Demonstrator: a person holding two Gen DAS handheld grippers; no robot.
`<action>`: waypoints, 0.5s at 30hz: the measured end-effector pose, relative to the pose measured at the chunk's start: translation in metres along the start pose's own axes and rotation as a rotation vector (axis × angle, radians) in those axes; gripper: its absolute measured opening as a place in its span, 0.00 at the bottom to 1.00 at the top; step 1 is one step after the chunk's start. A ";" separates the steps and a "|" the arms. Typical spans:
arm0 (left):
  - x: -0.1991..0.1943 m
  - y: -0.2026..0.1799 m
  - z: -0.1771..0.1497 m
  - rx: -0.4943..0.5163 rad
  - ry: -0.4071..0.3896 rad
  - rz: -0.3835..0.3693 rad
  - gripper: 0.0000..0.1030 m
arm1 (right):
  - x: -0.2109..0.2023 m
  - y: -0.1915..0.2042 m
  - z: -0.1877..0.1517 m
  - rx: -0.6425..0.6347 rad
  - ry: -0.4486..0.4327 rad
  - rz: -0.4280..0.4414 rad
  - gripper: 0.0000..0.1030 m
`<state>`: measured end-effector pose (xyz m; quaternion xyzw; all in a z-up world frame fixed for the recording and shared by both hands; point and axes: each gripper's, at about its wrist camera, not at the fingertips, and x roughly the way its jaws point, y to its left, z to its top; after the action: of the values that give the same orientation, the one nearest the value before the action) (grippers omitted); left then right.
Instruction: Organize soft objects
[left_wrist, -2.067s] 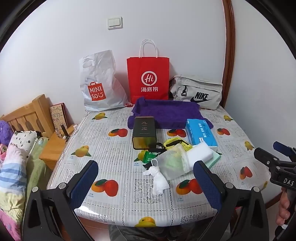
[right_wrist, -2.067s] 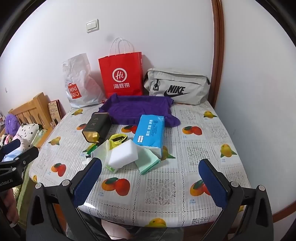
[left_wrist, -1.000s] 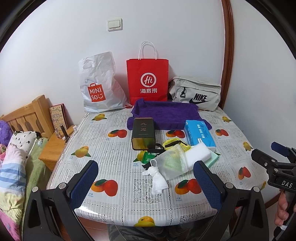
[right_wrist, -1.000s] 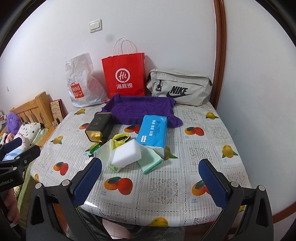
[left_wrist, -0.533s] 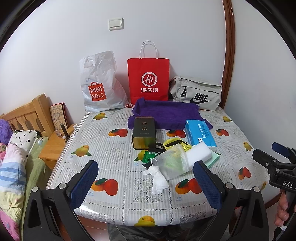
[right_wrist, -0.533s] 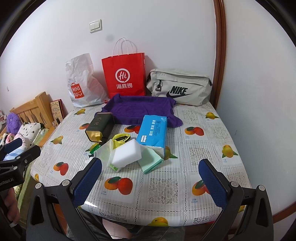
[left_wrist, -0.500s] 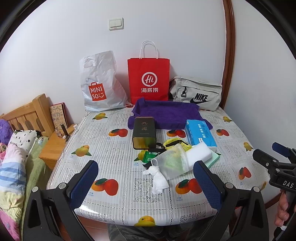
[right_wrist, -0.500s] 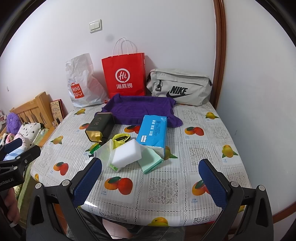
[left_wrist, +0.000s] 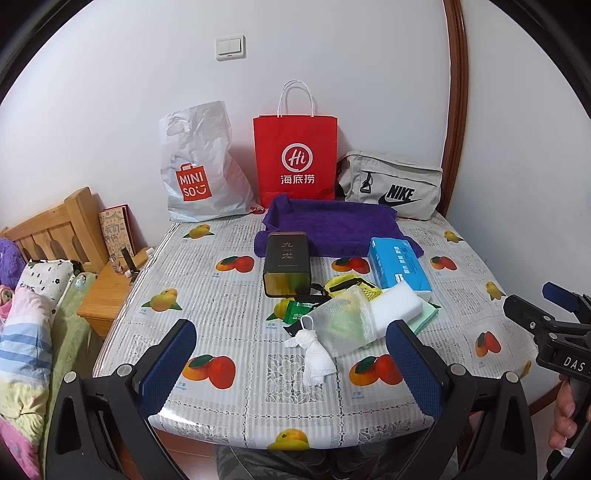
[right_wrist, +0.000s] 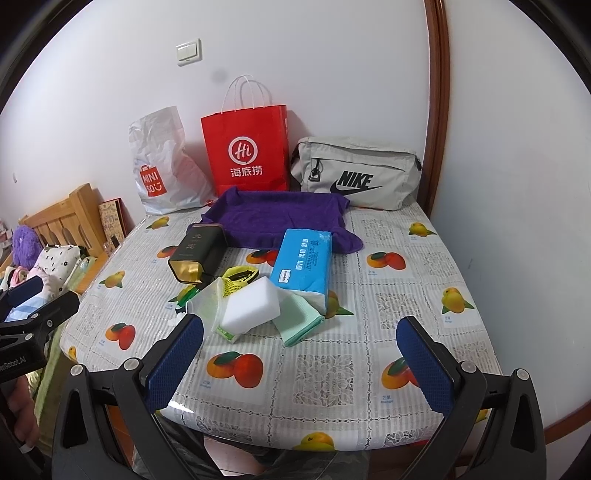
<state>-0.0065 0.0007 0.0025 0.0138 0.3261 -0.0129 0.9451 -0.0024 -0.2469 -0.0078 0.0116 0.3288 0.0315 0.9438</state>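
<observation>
Soft objects: white sponge (right_wrist: 252, 304), green cloth (right_wrist: 300, 320), mesh pouch (left_wrist: 341, 322) heaped mid-table (right_wrist: 413, 317); bare tablecloth near edge and right; left gripper (left_wrist: 291, 365) and right gripper (right_wrist: 301, 360) both spread wide, empty, at near edge

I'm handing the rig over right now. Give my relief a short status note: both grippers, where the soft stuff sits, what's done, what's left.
Left gripper: open, empty, above the near table edge.
Right gripper: open, empty, same height.
Soft things are piled mid-table: white sponge, green cloth, mesh pouch, white rag, tissue pack. Purple towel lies spread behind them, by the bags.
Done: nothing visibly sorted.
Left: everything.
</observation>
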 end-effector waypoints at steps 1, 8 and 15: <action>0.000 0.000 0.000 0.000 0.001 0.001 1.00 | 0.000 -0.001 0.000 0.001 0.000 0.001 1.00; 0.000 0.000 0.000 -0.001 0.002 -0.001 1.00 | 0.000 -0.003 0.001 0.004 0.000 -0.003 1.00; -0.002 0.001 -0.003 -0.009 -0.009 -0.012 1.00 | 0.000 -0.004 0.001 0.006 0.000 0.004 1.00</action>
<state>-0.0096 0.0014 0.0018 0.0073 0.3219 -0.0170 0.9466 -0.0017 -0.2507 -0.0075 0.0149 0.3286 0.0323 0.9438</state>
